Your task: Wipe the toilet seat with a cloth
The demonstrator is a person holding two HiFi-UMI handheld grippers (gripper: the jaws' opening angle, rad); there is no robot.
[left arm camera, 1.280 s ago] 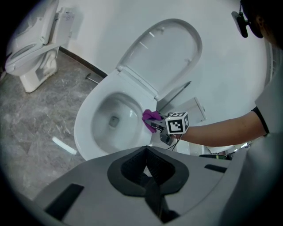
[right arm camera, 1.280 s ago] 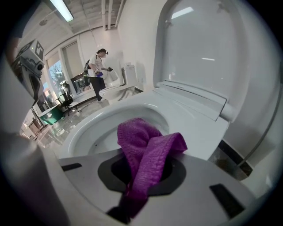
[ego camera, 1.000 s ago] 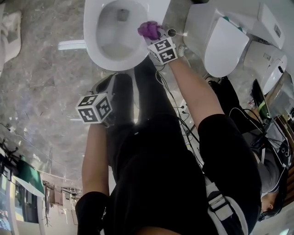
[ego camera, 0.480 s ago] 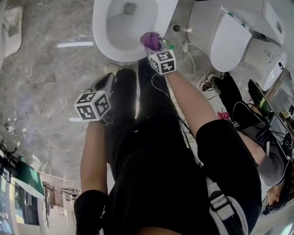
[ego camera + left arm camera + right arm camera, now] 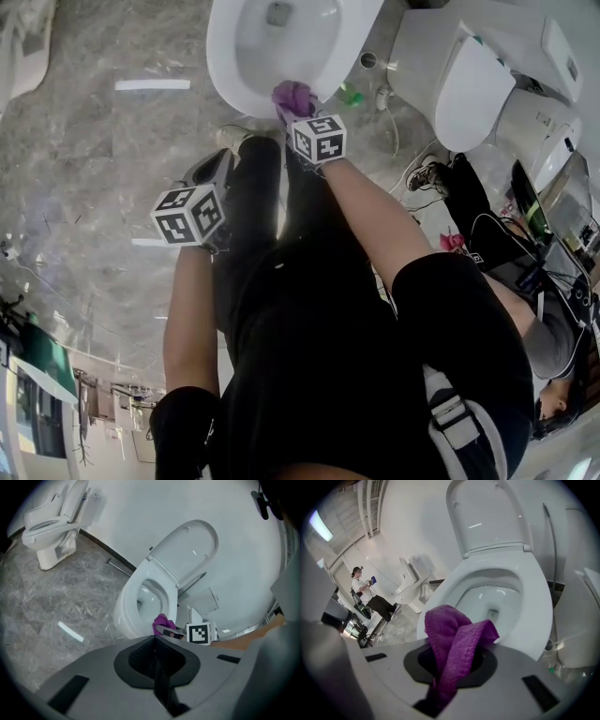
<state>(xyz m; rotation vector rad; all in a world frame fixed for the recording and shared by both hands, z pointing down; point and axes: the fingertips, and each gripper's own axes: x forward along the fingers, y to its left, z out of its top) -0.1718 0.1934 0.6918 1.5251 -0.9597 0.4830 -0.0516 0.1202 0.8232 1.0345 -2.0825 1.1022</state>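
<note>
Step (judged): wiping front of seat (image 5: pixel 228 77).
- Press cloth (image 5: pixel 292 97) flat on rim and sweep along the curve with overlapping passes.
- Let cloth lead; keep jaw tips off porcelain.
- Keep loose fold out of bowl.

Right gripper (image 5: pixel 296 109): clenched on purple cloth, folded wad bulging past tips. In head view cloth sits at seat's 6 o'clock edge; real contact with rim cannot be told.

Left gripper (image 5: pixel 223 164): jaws pressed together, nothing between. At 7 o'clock from cloth, well apart from toilet, idle.
</note>
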